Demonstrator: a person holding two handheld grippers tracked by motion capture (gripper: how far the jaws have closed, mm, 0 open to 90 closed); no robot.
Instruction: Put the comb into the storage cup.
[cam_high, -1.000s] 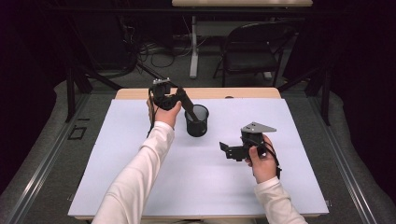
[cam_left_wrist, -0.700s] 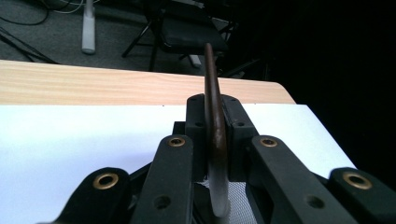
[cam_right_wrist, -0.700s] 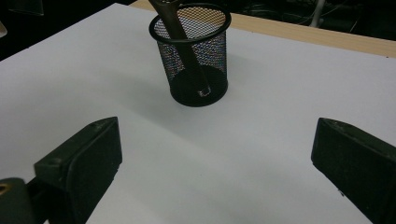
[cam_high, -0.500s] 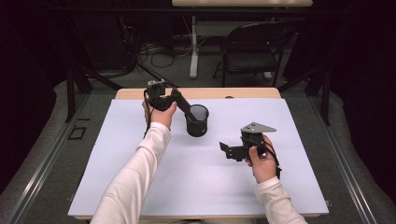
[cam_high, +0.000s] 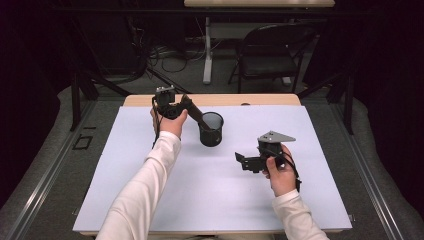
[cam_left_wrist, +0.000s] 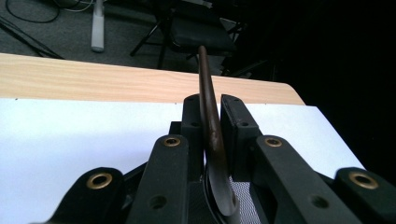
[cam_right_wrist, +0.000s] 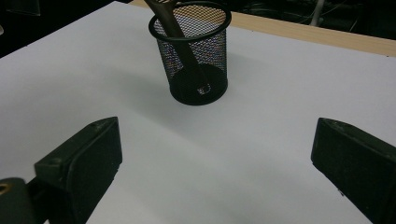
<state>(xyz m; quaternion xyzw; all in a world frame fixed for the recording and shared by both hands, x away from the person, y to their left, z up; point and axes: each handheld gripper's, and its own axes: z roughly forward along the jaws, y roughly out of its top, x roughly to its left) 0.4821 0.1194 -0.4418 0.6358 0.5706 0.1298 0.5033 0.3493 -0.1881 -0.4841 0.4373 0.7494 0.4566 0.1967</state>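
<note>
left gripper (cam_high: 192, 107) pinched tight on brown utensil (cam_left_wrist: 210, 126), lifted a bit farther left than a sec ago, its end down in mesh cup (cam_right_wrist: 191, 51) mid-table | right gripper (cam_high: 245, 161) spread wide, idle, near right | looked like a drop-in

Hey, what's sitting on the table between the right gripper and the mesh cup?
Nothing. In the right gripper view, bare white table runs from the open right gripper to the mesh cup.
</note>
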